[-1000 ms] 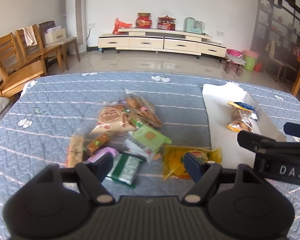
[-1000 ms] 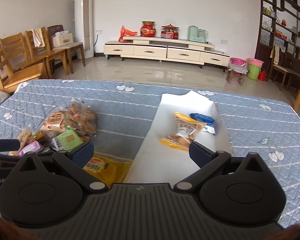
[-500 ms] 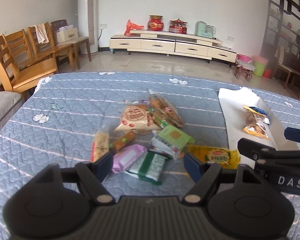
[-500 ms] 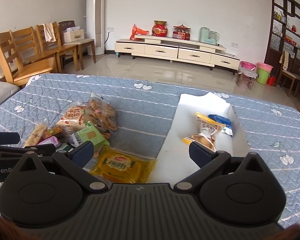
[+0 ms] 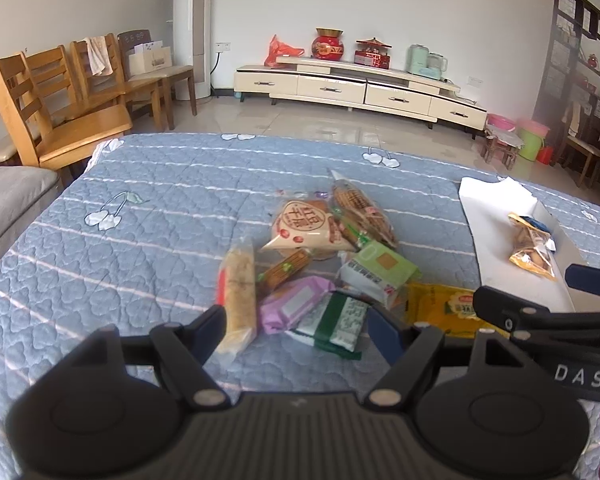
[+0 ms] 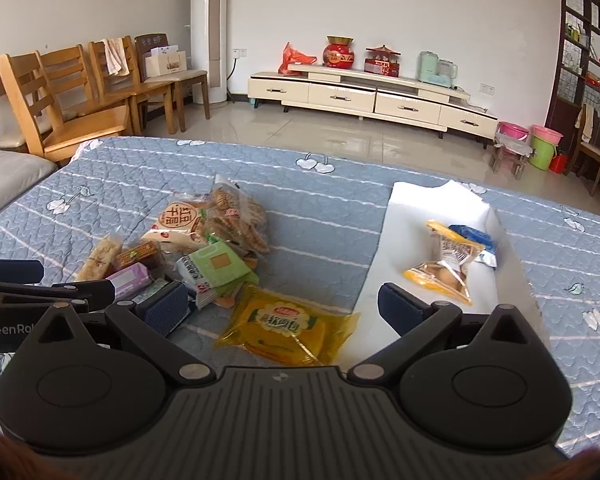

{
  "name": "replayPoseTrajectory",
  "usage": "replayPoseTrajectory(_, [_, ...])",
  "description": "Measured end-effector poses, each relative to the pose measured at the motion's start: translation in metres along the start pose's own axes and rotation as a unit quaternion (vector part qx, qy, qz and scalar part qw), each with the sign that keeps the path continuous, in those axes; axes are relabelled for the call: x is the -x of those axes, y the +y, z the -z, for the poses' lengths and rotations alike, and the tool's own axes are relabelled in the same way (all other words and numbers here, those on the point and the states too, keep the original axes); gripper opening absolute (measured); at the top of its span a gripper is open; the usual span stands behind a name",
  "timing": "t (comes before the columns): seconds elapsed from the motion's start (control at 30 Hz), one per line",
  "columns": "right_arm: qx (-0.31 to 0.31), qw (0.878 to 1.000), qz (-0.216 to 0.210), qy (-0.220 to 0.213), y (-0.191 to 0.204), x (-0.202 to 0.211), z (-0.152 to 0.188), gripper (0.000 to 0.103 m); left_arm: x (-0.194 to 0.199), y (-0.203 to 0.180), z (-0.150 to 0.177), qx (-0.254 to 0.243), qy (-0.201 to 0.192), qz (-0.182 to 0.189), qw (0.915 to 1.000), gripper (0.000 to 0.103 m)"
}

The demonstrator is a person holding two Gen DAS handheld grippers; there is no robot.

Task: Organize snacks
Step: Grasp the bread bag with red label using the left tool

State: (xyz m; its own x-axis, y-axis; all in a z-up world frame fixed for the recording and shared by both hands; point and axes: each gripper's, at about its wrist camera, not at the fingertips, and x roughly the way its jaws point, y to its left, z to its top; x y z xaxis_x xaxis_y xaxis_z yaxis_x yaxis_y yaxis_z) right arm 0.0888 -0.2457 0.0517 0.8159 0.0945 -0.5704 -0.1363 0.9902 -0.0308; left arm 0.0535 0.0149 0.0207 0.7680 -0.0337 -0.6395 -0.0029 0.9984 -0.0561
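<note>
Both open, empty hand-held grippers, left [image 5: 296,326] and right [image 6: 282,306], shifted left; white box [image 6: 396,240] holds orange-yellow [image 6: 444,268] and blue packets [image 6: 474,238]; crinkled yellow pouch [image 6: 286,326] beside it.

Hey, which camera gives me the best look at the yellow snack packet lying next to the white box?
The right wrist view: the yellow packet lies whole and unobstructed, label readable. In the left wrist view the right hand-held gripper covers part of it.

Eight snack packets [image 5: 374,272] lie loose on the bed's blue quilt [image 5: 160,216]; two more sit in one white box [image 6: 500,232]. Four wooden chairs [image 6: 60,108] line the wall.
</note>
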Motion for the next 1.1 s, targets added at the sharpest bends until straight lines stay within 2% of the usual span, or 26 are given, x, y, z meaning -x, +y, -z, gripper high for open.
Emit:
replayPoseTrajectory(0.6, [-0.014, 1.0, -0.018, 0.014, 0.003, -0.015, 0.018, 0.103, -0.014, 0.02, 0.022, 0.014, 0.014, -0.007, 0.9998, 0.077])
replayPoseTrajectory(0.93, [-0.039, 0.999, -0.014, 0.014, -0.011, -0.017, 0.027, 0.103, -0.027, 0.073, 0.022, 0.089, -0.001, -0.046, 0.995, 0.078])
replayPoseTrajectory(1.03, [-0.04, 0.999, -0.016, 0.011, -0.011, -0.016, 0.028, 0.103, -0.042, 0.078, 0.016, 0.087, 0.004, -0.055, 0.9947, 0.078])
replayPoseTrajectory(1.1, [-0.038, 0.999, -0.017, 0.009, -0.01, -0.016, 0.029, 0.103, -0.052, 0.08, 0.011, 0.091, 0.008, -0.045, 0.9948, 0.078])
